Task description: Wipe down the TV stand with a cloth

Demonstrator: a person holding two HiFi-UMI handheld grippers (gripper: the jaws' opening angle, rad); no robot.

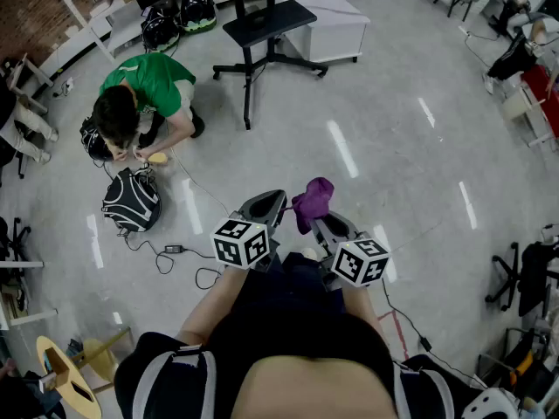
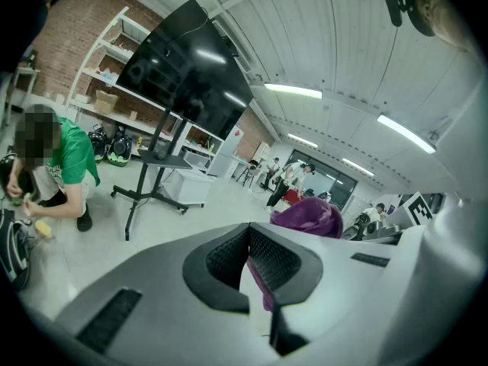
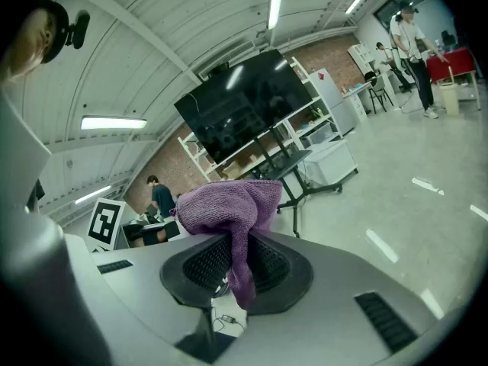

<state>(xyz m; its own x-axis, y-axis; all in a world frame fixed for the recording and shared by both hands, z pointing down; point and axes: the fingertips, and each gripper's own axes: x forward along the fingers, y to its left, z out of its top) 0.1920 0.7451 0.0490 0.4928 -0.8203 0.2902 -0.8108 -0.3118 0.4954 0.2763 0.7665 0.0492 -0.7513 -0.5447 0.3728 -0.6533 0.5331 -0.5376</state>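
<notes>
Far across the floor stood the TV stand, well apart from you. Your right gripper clenched the purple cloth, seemingly ready for carrying over. Your left gripper was closed on nothing, likely spare.

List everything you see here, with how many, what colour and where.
Purple knitted cloth: one, purple, pinched in the right tool.
Black wheeled TV stand: one, black, on the floor ahead, carrying a dark screen.
White low cabinet: one, white, behind the stand.
Crouching person in a green shirt: one, left of the stand.
Black-and-white bag: one, on the floor by that person.
Black cable: one, black, on the floor near the bag.
Left tool: one, grey, jaws together, nothing held.
Right tool: one, grey, shut on the cloth.
</notes>
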